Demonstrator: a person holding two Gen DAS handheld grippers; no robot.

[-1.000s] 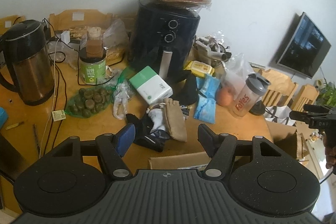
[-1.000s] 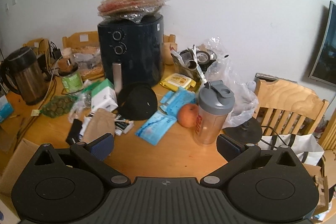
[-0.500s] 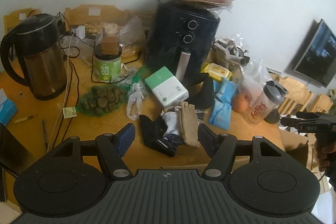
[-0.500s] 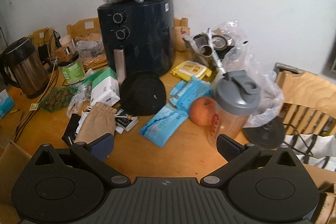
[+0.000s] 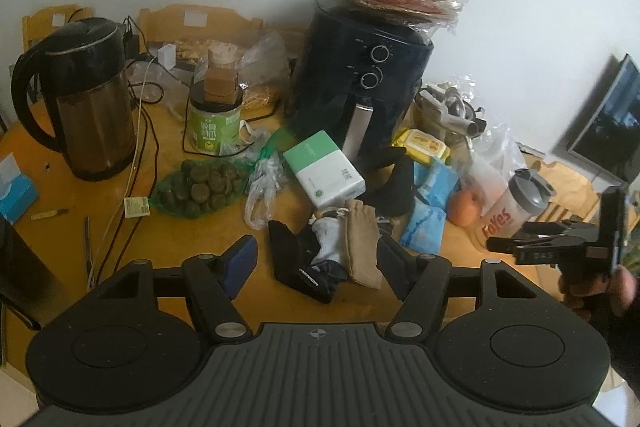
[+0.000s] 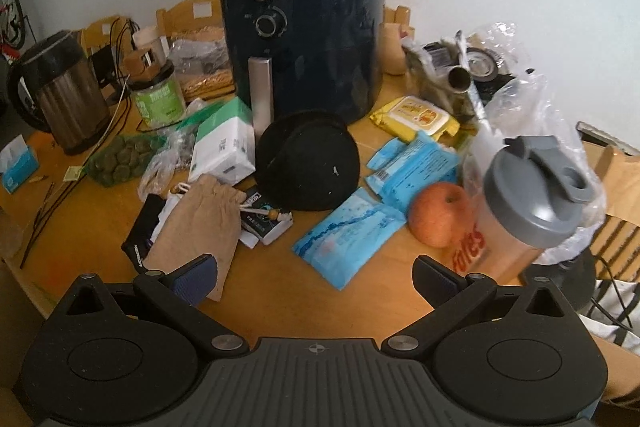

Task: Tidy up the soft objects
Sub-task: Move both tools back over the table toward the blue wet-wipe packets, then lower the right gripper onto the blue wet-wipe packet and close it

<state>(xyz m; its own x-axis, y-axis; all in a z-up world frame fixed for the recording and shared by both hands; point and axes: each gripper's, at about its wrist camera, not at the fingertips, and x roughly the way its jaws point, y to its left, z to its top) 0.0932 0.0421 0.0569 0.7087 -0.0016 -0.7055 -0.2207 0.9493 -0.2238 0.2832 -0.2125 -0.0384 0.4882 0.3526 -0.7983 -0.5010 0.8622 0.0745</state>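
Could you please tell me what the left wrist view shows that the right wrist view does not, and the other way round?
Only the left wrist view shows the right gripper from the side, held in a hand, and a dark screen on the wall. Only the right wrist view shows the black hat whole and a boxed item beside the tan pouch. Both show the air fryer, kettle, apple, shaker bottle, and open, empty jaws.

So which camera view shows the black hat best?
The right wrist view: the black hat shows its whole round crown, in front of the air fryer. In the left wrist view it appears only as a narrow dark shape, seen from the side.
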